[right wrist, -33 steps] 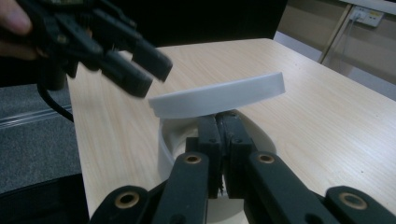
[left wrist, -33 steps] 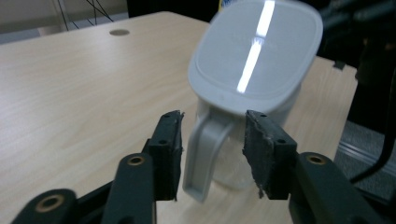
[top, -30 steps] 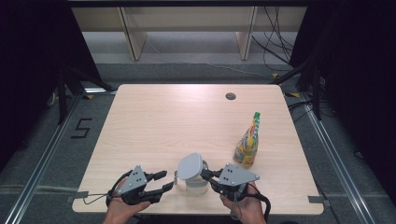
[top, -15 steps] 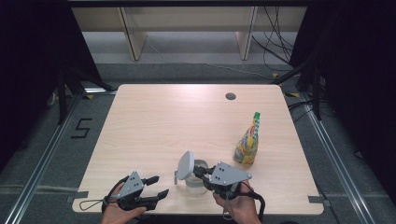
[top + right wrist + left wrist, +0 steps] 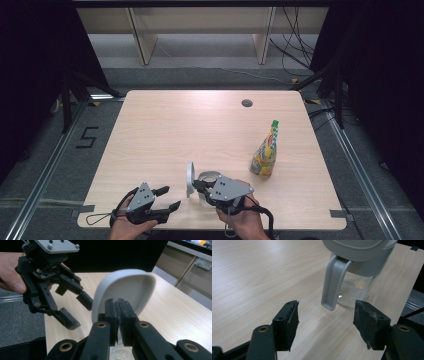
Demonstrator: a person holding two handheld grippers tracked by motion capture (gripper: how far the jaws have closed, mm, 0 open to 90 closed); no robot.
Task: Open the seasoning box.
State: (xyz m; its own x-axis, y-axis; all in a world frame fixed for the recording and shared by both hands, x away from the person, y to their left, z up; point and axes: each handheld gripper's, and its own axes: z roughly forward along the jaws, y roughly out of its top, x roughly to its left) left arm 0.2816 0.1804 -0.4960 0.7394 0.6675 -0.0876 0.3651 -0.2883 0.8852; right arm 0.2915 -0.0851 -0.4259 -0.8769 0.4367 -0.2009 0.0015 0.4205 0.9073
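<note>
High view above table (image 5: 150, 130) looking down, gripper views close and low, sharing the jug (image 5: 359, 262).

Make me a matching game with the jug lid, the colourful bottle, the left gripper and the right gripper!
Things:
1. jug lid
2. colourful bottle
3. left gripper
4. right gripper

States:
A. fingers wide apart, nothing between them
B. flipped up on edge
C. fingers closed together at the lid
D. standing upright by itself on the table

Pairs: 1-B, 2-D, 3-A, 4-C
</note>
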